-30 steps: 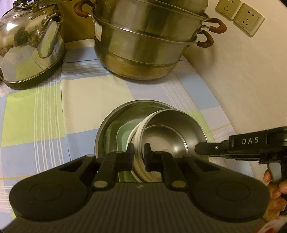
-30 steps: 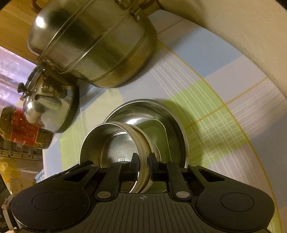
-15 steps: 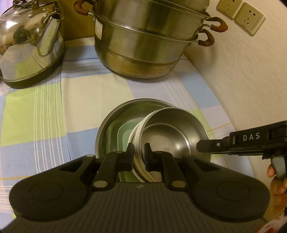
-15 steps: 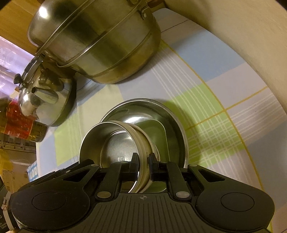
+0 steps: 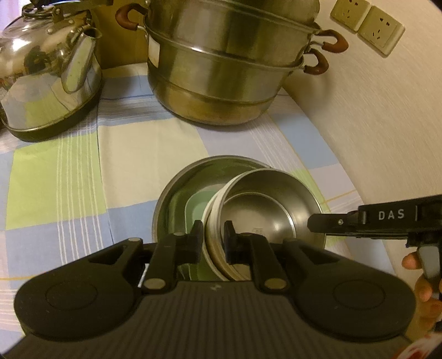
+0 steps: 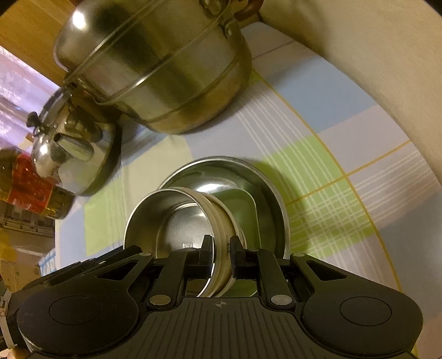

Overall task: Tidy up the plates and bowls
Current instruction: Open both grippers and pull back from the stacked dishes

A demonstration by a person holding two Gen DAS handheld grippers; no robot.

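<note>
1. I have the small steel bowl tilted inside the wide steel bowl on the checked desk cloth, above a pale green dish.
2. My left gripper straddles the near rim; its jaws are opening, and the pads look barely off the wall.
3. My right gripper straddles the opposite rim, jaws likewise opening, rim between them.
4. To do this well, I would open both evenly and lift straight out, so the bowl settles flat and does not tip.
5. Only the left view shows the wall sockets and a hand; only the right shows the red-labelled bottle.
</note>
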